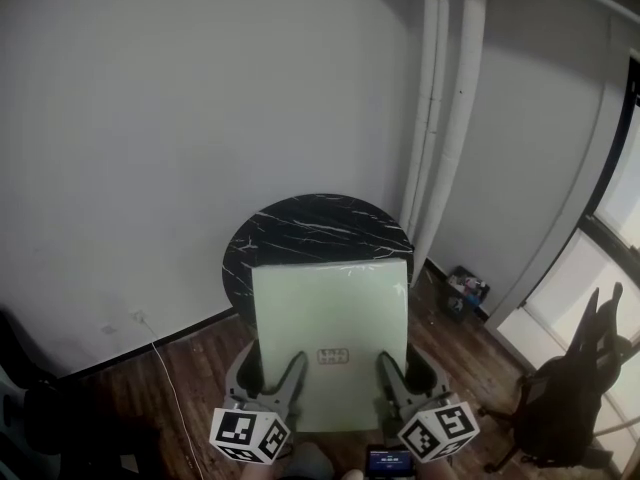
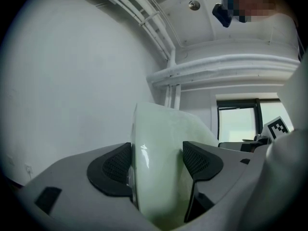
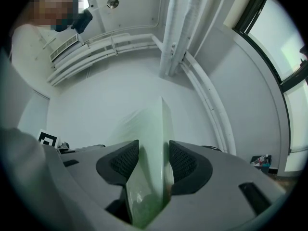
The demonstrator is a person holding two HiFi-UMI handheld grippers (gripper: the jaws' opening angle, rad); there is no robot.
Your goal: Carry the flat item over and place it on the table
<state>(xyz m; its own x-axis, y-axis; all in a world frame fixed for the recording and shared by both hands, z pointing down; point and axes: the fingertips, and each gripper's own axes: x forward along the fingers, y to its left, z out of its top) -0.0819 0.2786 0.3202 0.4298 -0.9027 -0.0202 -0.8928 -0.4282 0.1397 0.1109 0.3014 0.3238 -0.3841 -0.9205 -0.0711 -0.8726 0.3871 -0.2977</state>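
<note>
My left gripper and right gripper both clamp the flat board; I should lower both sides evenly onto the table.

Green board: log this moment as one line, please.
left gripper: shut on green board | right gripper: shut on green board | green board: far part over black table, contact unclear

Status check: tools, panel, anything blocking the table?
Left tool, right tool: both clamped on green panel. Panel at round black table, near side. Nothing seen in the way.
</note>
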